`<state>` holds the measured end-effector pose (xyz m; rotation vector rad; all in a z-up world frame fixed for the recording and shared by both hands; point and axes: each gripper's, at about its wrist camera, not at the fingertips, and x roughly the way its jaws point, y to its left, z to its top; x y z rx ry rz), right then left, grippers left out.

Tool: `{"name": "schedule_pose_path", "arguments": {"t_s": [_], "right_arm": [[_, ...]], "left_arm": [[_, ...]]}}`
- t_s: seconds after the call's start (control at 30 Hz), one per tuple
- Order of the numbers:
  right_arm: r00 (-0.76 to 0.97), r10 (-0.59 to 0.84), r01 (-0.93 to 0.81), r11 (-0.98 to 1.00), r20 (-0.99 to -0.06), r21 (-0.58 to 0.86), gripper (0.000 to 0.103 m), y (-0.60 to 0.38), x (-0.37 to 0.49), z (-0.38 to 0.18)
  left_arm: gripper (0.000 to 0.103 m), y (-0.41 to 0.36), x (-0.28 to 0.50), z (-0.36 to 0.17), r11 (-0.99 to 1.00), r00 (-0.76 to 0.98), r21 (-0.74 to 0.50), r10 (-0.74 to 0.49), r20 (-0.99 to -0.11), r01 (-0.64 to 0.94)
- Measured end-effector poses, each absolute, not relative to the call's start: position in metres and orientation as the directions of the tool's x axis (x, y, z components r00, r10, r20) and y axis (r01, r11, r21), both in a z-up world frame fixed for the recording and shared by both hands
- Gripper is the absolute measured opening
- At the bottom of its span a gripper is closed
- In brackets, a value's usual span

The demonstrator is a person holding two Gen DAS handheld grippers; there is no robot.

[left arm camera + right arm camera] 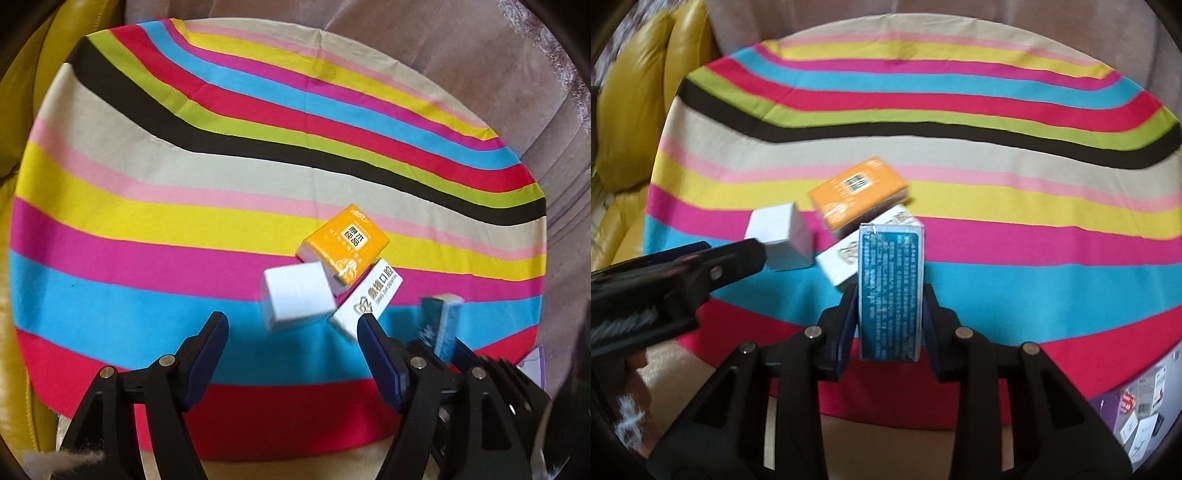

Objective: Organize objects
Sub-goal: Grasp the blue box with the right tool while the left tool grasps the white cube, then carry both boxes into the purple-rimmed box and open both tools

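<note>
right tongs (pixel 891 295) clamped on the blue box (pixel 891 291), held upright over the striped tabletop (pixel 997 236) | left tongs (pixel 291 325) wide open, nothing in em, just short of the white box (pixel 297 293) | orange pack (pixel 345 242) leans on the logo box (pixel 369 295), all three bunched together

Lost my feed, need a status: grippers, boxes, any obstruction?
Left gripper open, empty. Right gripper shut on blue box. White cube, orange pack, white logo box clustered ahead.
</note>
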<state>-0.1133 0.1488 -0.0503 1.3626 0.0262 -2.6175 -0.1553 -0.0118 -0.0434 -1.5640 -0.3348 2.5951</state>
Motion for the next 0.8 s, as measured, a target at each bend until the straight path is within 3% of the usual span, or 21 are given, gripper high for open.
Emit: {"name": "schedule_pose_path", "arguments": {"t_s": [0.17,0.3,0.43,0.8], "right_arm": [[-0.557,-0.166,0.143,-0.984,-0.814,0.103,0.037,0.166,-0.113,-0.051],[-0.562,-0.176,0.136,-0.984,-0.808,0.119,0.037,0.171,-0.111,-0.050],[-0.566,-0.180,0.136,-0.983,-0.805,0.124,0.037,0.171,-0.109,-0.049],[-0.594,-0.153,0.112,-0.988,-0.790,0.107,0.037,0.188,-0.086,-0.039]], "left_arm": [[0.073,-0.004,-0.174,-0.057,-0.977,-0.435,-0.206,0.160,-0.886,0.062],[0.048,0.000,-0.181,-0.065,-0.983,-0.414,-0.168,0.127,-0.901,0.066],[0.042,-0.003,-0.174,-0.061,-0.985,-0.436,-0.156,0.112,-0.893,0.068],[0.042,0.017,-0.102,-0.028,-0.968,-0.532,-0.250,0.196,-0.824,0.032]]}}
